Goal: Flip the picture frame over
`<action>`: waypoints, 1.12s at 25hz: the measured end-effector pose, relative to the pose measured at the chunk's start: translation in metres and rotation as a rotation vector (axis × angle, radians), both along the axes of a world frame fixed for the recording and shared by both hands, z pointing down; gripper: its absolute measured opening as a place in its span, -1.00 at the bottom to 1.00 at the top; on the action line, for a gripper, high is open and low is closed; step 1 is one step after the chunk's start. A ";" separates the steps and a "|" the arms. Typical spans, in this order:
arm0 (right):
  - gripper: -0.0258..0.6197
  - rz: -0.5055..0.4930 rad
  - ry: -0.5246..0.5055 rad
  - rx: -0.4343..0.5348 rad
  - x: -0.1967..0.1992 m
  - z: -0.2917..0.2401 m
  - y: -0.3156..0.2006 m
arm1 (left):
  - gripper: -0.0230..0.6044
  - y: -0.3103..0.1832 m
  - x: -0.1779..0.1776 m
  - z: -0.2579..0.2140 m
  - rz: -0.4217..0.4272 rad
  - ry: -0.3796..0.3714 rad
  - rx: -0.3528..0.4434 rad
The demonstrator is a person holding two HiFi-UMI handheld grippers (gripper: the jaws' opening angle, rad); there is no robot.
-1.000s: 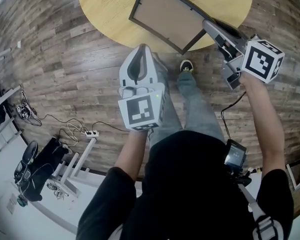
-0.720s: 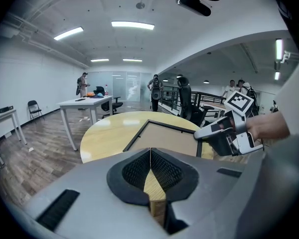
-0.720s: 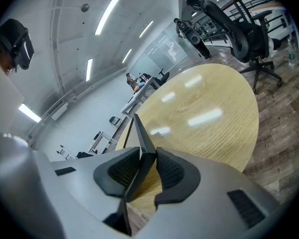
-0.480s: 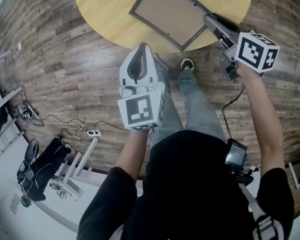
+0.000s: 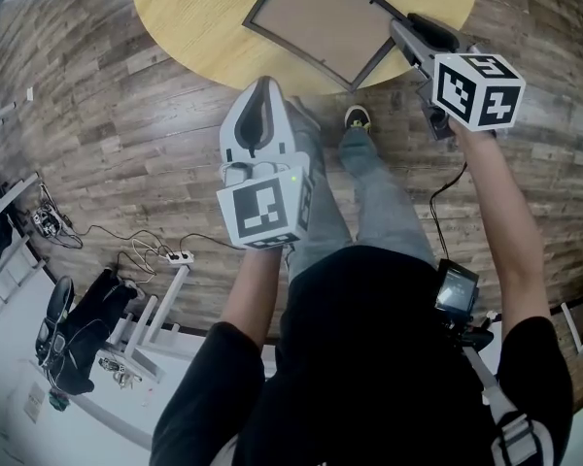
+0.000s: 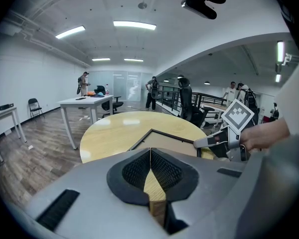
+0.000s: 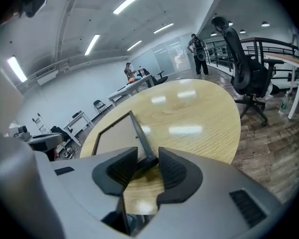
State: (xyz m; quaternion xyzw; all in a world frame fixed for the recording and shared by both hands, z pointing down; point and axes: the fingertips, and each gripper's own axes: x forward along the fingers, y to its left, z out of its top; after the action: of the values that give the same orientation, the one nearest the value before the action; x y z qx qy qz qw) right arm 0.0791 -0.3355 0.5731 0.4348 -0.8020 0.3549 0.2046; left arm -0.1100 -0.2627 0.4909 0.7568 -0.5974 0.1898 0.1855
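Closest to us, we are holding the left gripper [image 5: 262, 87] out over the wooden floor [image 5: 117, 134], pointing it toward twelve o'clock just short of the round table [image 5: 189, 17]; its jaws are pressing together with nothing between them (the left gripper view is showing the ribbed pads meeting along one line). A shoe [image 5: 358, 117] is standing on the boards just beside it, at about two o'clock from its tip. Further out, at roughly one o'clock from us, we are reaching the right gripper [image 5: 401, 30] down to the near right corner of the picture frame [image 5: 321, 22]. Its jaws are standing apart and have just been opening, and the dark corner of the frame is sitting in the gap between the pads without being pinched. The frame itself is lying on the yellow tabletop at twelve o'clock, close to the near edge, with its plain brown panel facing up inside the dark border. Beyond the table, an office chair [image 7: 244, 73] is standing at two o'clock in the right gripper view, and people are standing far off by a white desk [image 6: 82, 102].
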 end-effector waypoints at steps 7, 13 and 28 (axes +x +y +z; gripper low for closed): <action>-0.51 -0.055 0.168 0.086 0.001 0.003 -0.005 | -0.85 -0.003 0.003 -0.003 0.004 0.000 0.007; -0.52 -0.138 0.344 0.166 -0.006 0.008 -0.004 | -0.85 -0.005 -0.001 -0.002 0.020 0.002 0.003; -0.82 -0.216 0.537 0.410 -0.050 -0.062 -0.008 | -0.85 -0.042 -0.032 -0.056 0.100 0.010 0.096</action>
State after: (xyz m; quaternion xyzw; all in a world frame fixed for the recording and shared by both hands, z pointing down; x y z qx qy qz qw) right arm 0.0292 -0.3439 0.5115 0.4574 -0.8153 0.0359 0.3532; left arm -0.1417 -0.3048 0.4349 0.7945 -0.5665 0.1662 0.1421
